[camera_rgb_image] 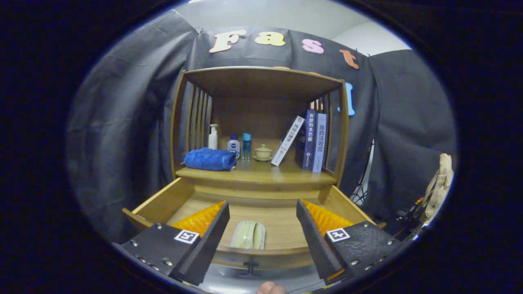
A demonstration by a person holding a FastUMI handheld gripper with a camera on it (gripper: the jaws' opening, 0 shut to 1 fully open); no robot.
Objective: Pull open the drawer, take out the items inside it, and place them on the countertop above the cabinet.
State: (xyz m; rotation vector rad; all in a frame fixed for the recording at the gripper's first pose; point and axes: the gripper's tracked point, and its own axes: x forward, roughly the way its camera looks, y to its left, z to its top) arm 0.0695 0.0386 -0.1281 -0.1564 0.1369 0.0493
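The claw (262,212) hovers level, fingers spread, above the open drawer (163,200) holding a pale green item (248,235).

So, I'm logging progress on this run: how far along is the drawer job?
Done: the drawer stands pulled open. In hand: the gripper is open, its fingers straddling a pale green item lying in the drawer, not yet gripped. Left: lift it out and set it on the countertop.

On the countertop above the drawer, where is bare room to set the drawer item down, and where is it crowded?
The countertop is bare along its front edge and between the lidded cup and the leaning book. Crowded at the back: blue towel, bottles, upright books. The tongs are open over the pale item in the open drawer.
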